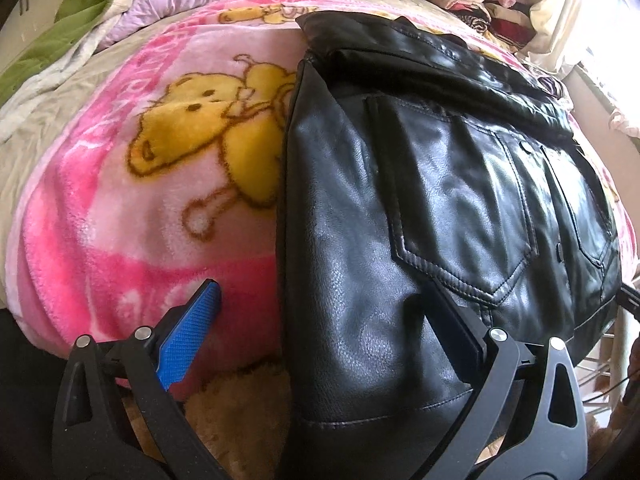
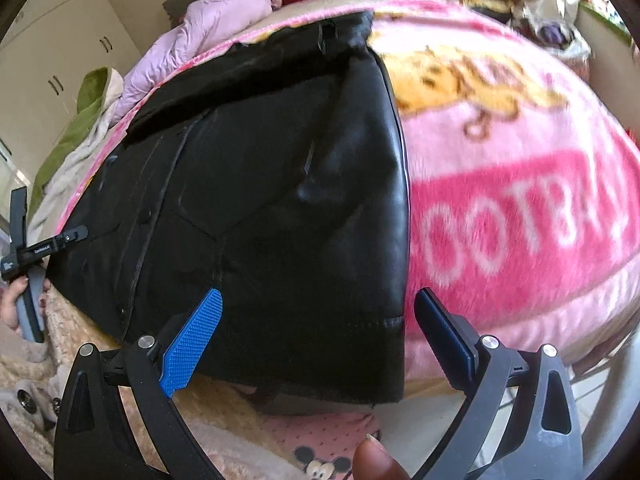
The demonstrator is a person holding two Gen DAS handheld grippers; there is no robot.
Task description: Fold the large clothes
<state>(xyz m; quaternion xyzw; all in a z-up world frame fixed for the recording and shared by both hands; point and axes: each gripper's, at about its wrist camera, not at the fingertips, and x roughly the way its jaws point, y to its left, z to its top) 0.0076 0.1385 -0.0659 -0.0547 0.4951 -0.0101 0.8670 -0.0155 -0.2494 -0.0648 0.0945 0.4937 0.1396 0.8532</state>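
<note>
the black leather jacket point(image 1: 420, 200) lies flat on a pink cartoon blanket point(image 1: 140, 184) spread over the bed, its hem at the near edge. the left tongs point(image 1: 320, 312) stand wide open, one finger over the blanket, the other over the jacket's lower front, gripping nothing. the right tongs point(image 2: 318, 312) also gape wide, empty, straddling the jacket's right edge near the hem.
</note>
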